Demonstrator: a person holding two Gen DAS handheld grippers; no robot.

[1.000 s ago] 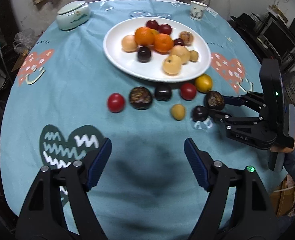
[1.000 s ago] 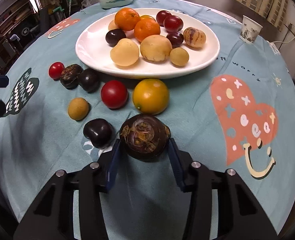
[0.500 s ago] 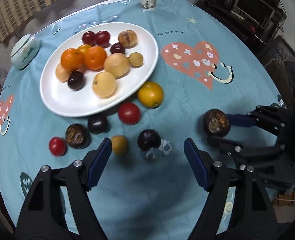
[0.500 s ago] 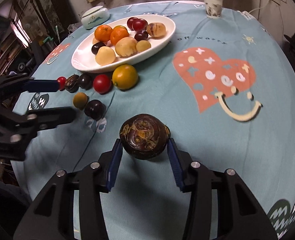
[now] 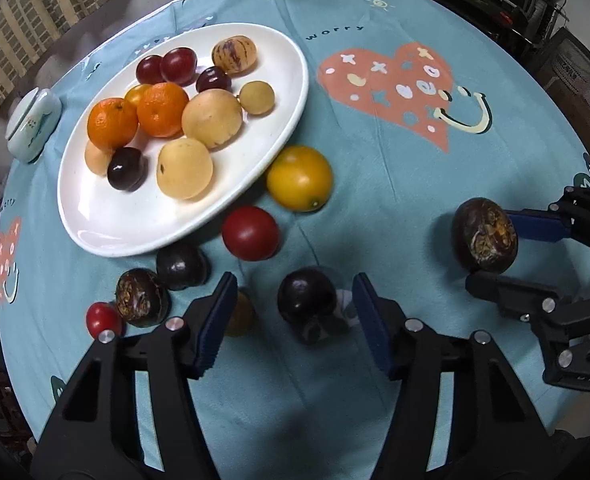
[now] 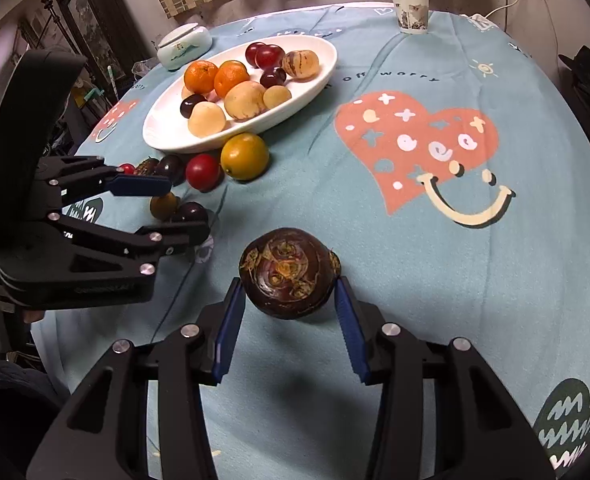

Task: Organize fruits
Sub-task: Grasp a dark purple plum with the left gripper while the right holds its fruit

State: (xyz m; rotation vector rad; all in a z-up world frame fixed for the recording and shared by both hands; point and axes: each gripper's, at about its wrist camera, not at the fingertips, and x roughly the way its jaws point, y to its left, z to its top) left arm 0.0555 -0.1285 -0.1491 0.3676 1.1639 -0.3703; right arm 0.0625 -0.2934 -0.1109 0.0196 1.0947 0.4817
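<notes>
Two grippers work over the tabletop [image 5: 375, 168]: the right gripper [image 6: 289, 312] pinches a brown water chestnut [image 6: 289, 274], while the left gripper [image 5: 295, 312], its jaws just closing but not touching, straddles a dark plum [image 5: 307, 300] near the white plate [image 5: 143, 228].

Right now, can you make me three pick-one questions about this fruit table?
1. Where is the yellow citrus? A on the plate; B on the tablecloth beside the plate; C in jaws.
2. What colour is the plate? A white; B green; C black.
3. The right gripper is: A open, empty; B shut on the water chestnut; C out of sight.
Answers: B, it rests on cloth at the plate's rim; A, its rim shows white; B, both pads press the chestnut's sides.
</notes>
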